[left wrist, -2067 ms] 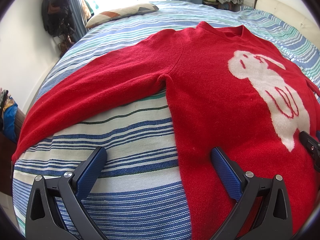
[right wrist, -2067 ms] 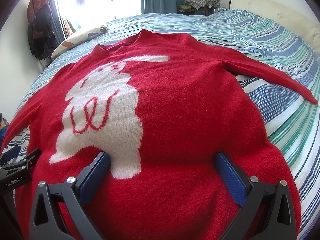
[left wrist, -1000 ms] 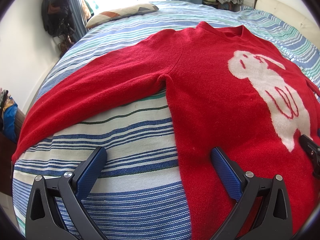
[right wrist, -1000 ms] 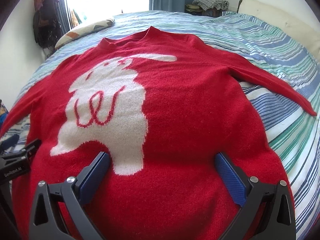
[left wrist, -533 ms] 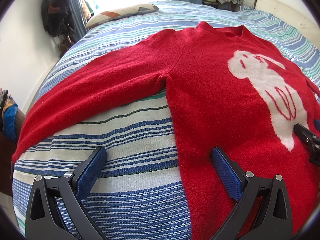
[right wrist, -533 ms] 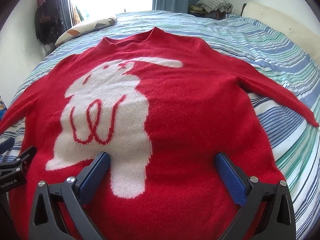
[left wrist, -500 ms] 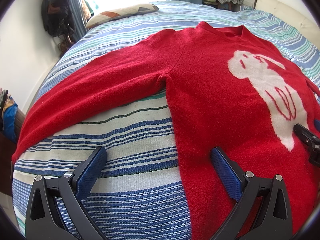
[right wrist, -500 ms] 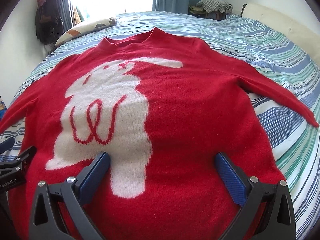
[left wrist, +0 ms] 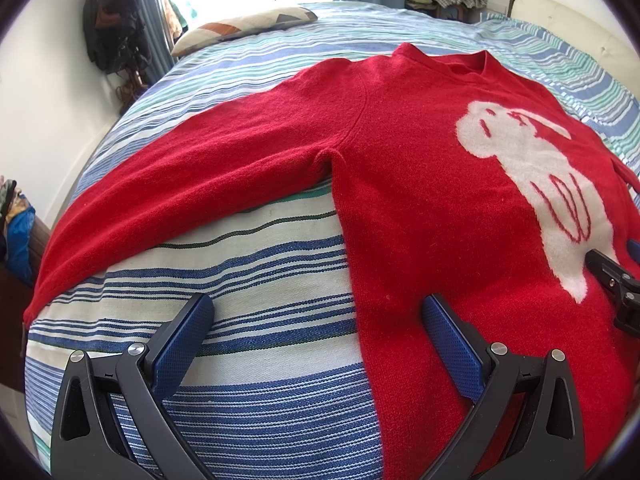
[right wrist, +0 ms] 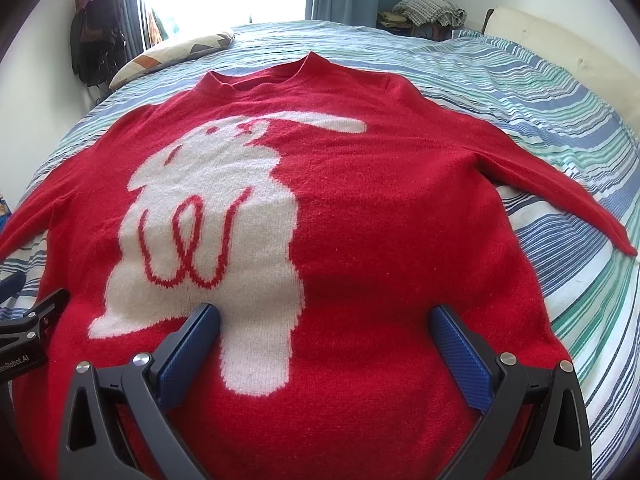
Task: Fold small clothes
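Note:
A red sweater [left wrist: 420, 168] [right wrist: 380, 216] with a white animal figure lies flat and face up on the striped bed, both sleeves spread outward. My left gripper [left wrist: 316, 312] is open above the sweater's lower left side edge, one finger over the bedspread, the other over the red knit. My right gripper [right wrist: 324, 320] is open over the sweater's lower middle, holding nothing. Each gripper shows at the edge of the other's view: the right gripper's body [left wrist: 616, 292] and the left gripper's body [right wrist: 28, 340].
The bed has a blue, green and white striped cover [left wrist: 260, 280] [right wrist: 560, 120]. A patterned pillow [left wrist: 244, 26] lies at the far left corner. Clothes hang by the window [left wrist: 112, 28]. A pile of folded cloth [right wrist: 428, 8] sits beyond the bed, near a cream headboard [right wrist: 560, 44].
The right gripper has risen and moved forward over the sweater, so the white figure sits more central in its view. The left gripper has stayed still. Both remain open.

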The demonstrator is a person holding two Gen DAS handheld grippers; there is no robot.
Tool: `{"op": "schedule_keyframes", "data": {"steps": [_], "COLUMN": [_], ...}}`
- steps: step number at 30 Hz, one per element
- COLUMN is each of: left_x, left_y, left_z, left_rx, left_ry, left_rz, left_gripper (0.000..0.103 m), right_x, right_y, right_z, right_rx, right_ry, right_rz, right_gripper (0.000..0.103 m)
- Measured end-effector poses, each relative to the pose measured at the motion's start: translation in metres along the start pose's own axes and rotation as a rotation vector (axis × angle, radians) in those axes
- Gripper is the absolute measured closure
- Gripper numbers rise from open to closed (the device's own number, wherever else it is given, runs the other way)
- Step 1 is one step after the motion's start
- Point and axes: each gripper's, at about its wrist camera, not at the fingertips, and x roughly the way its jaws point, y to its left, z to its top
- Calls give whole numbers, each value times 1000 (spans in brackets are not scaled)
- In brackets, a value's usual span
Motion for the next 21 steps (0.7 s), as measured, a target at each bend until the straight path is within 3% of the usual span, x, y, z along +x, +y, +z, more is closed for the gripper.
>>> {"op": "schedule_keyframes", "data": {"steps": [21], "left_x": [0], "left_y": [0], "left_z": [0], "left_rx": [-1], "left_ry": [0], "left_rz": [0], "left_gripper": [0], "right_x": [0], "right_y": [-1], "right_z": [0], "right_rx": [4], "right_ry": [-5], "right_rz": [6], "right_gripper": [0]}}
